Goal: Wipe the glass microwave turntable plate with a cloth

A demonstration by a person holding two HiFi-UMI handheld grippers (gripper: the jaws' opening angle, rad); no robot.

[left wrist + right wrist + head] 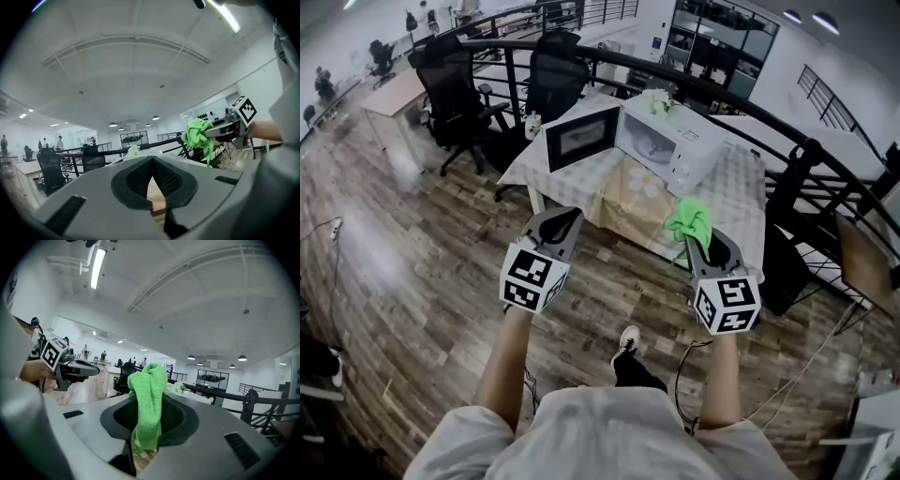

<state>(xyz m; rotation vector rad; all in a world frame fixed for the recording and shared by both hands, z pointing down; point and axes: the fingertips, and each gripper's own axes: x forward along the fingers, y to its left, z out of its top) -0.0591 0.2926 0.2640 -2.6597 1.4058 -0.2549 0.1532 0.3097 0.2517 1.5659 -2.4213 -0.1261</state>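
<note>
A white microwave (675,142) stands on a cloth-covered table (741,202) ahead of me, its door (581,137) swung open to the left. Its cavity (649,146) is pale inside, and I cannot make out the glass plate there. My right gripper (698,242) is held in the air short of the table, shut on a bright green cloth (689,220); that cloth (149,399) drapes between its jaws. My left gripper (570,220) is level with it, also short of the table. Its tips (152,161) meet on nothing. From the left gripper view the green cloth (197,133) hangs off the right gripper (220,129).
Two black office chairs (450,84) (553,80) stand behind the table's left side. A dark curved railing (750,103) runs behind and to the right. A small cup (532,122) sits at the table's left corner, and a pale green bundle (656,101) on top of the microwave. Wooden floor lies between me and the table.
</note>
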